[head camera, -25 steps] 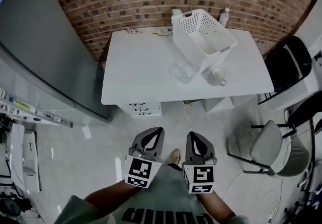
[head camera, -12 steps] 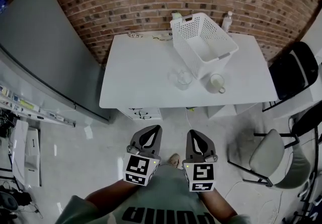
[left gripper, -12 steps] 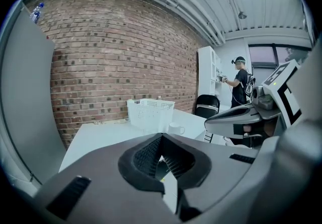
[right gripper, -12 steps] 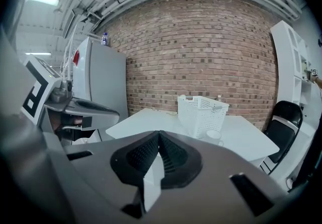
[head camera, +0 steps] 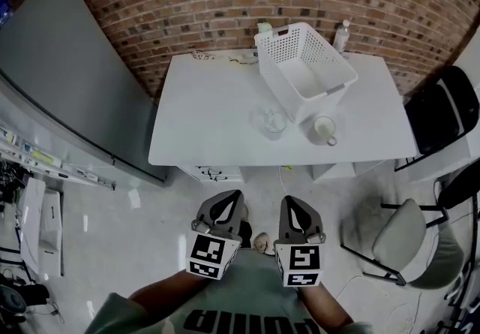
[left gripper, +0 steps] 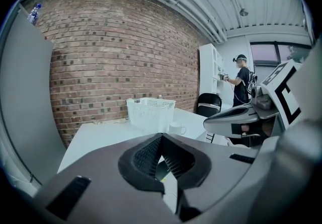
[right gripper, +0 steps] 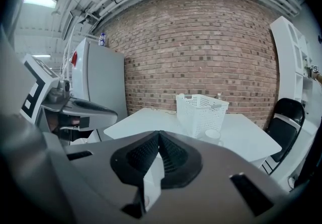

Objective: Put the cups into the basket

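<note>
Head view has the left gripper [head camera: 223, 203] and the right gripper [head camera: 294, 206] side by side over the floor, jaws together and empty, well short of the white table [head camera: 202, 115]. On it, a clear cup [head camera: 271, 121] and a white mug [head camera: 324, 130] stand just beside the basket [head camera: 281, 47].

Your grey-green shirt [head camera: 247, 284] bears black lettering. Your left tongs [head camera: 223, 206] and right tongs [head camera: 295, 209] are grey, with black-and-white marker cubes.
</note>
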`<state>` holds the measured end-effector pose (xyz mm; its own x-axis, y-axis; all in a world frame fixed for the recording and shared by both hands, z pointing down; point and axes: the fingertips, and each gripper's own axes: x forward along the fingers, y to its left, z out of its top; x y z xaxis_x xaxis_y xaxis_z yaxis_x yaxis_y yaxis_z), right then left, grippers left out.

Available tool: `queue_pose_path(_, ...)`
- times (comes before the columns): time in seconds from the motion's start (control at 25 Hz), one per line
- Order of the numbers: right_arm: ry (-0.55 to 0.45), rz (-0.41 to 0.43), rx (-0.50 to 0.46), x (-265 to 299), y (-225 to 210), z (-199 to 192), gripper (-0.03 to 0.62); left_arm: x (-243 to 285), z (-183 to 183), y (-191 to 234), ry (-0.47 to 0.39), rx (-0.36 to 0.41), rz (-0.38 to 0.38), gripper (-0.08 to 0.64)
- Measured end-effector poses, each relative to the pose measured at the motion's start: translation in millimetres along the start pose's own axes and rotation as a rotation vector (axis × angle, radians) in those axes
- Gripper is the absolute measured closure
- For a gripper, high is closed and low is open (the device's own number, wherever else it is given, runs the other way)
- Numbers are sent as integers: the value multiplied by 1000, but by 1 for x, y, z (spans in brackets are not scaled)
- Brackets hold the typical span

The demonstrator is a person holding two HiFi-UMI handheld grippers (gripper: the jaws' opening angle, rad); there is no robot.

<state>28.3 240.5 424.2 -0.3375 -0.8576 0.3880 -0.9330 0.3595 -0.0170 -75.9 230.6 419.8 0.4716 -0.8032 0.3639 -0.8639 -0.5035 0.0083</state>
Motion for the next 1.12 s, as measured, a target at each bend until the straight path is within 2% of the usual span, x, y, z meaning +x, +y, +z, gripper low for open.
queue_pose_path(0.48, 43, -31, 9, 45, -17, 8, 580, 47, 10, 23, 14, -10, -47, 557)
queue_pose_path(1.12, 110, -74, 25, 128, -40, 24, 580, 124, 26, 76, 33, -16, -102, 557)
